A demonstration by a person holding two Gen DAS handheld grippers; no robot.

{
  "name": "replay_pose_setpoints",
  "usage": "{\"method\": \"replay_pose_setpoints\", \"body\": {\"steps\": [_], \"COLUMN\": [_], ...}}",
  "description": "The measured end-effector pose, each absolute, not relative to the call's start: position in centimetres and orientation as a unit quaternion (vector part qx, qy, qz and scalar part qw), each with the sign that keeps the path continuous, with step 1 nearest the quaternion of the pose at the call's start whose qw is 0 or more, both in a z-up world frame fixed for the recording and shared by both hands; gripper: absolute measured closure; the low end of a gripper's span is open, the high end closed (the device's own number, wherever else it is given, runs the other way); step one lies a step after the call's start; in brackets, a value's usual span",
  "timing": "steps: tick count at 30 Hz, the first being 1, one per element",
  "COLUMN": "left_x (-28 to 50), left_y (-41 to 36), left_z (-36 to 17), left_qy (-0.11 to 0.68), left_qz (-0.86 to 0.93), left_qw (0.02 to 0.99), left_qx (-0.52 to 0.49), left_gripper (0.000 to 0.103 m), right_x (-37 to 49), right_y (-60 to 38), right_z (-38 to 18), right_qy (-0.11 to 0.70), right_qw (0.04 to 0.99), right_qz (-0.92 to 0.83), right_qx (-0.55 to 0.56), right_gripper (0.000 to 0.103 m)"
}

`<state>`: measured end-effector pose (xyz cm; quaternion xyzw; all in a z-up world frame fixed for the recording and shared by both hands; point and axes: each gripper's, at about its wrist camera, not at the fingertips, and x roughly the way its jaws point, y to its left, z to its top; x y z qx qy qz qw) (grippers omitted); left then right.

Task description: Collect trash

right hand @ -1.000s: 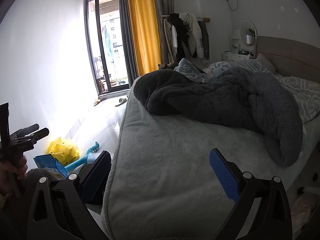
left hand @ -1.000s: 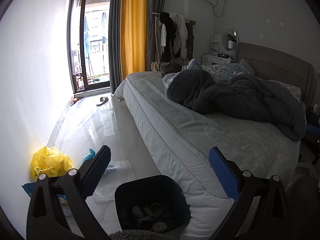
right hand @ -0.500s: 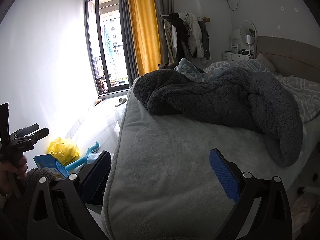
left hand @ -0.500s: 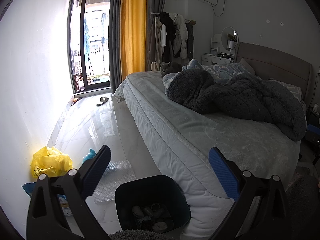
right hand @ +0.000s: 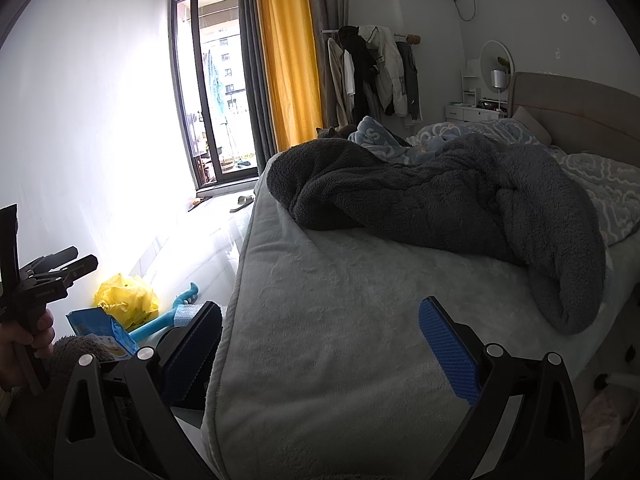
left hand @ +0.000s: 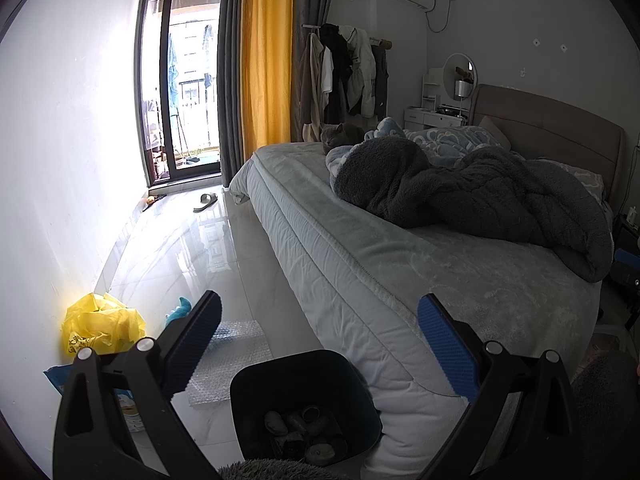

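Left wrist view looks down past the left gripper (left hand: 320, 340), jaws spread wide and holding nothing, onto a dark bin (left hand: 306, 400) standing on the floor against the corner of the bed (left hand: 400, 280), with a few scraps lying in its bottom. Trash lies on the floor by the white wall: a crumpled yellow bag (left hand: 102, 330), a sheet of bubble wrap (left hand: 228, 354) just beside the bin, and a blue packet (right hand: 102, 330). Over the mattress hangs the right gripper (right hand: 320, 344), jaws likewise spread and bare. A grey cat (left hand: 340, 136) sits at the far edge of the bed
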<state>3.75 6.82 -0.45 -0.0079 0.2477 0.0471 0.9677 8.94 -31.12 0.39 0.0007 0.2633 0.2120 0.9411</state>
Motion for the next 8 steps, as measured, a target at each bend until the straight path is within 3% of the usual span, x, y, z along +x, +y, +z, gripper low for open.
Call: {"method": "replay_pose_setpoints", "body": {"steps": [8], "left_x": [3.77], "left_y": [6.76], "left_z": [-0.4], "left_qy": [0.248], "left_qz": [0.048], "left_qw": [0.968], "left_qx": [-0.006], "left_gripper": [0.003], "right_x": [8.94], "right_y": [-31.11], "right_z": [0.4], "right_qy": [0.263], "right_qw": [0.941], "right_qz": [0.212], "right_qx": [0.001], "right_gripper": [0.003]}}
